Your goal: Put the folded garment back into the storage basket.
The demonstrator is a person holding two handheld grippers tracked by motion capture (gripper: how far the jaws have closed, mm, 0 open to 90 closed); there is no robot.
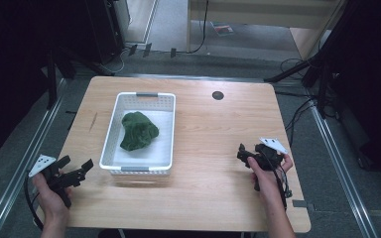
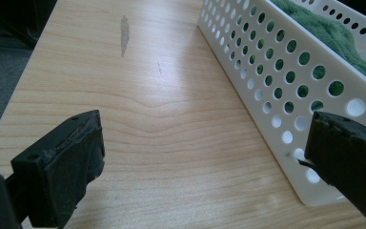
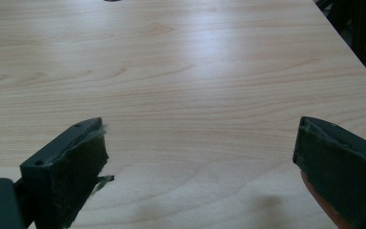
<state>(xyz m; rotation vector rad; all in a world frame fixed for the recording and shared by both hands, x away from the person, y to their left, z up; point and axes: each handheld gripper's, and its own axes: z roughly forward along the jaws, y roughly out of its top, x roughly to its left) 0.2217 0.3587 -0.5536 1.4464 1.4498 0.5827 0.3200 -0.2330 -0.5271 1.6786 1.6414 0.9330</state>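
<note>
Inside the white perforated basket (image 1: 113,130) we see a dark green cloth (image 1: 138,130), crumpled into a soft, fuzzy heap, lying ahead and to the right of our left gripper (image 1: 74,170), whose jaws stand spread and empty. Our right gripper (image 3: 200,157) also gapes wide over bare tabletop (image 3: 186,71).

1. A pale wooden surface (image 1: 203,129) with rounded corners stands on grey carpet (image 1: 178,62).
2. Metal rails (image 1: 25,153) run along both its sides.
3. Black cables (image 1: 297,111) trail across the floor.
4. Light wooden furniture (image 1: 263,12) stands at the back.
</note>
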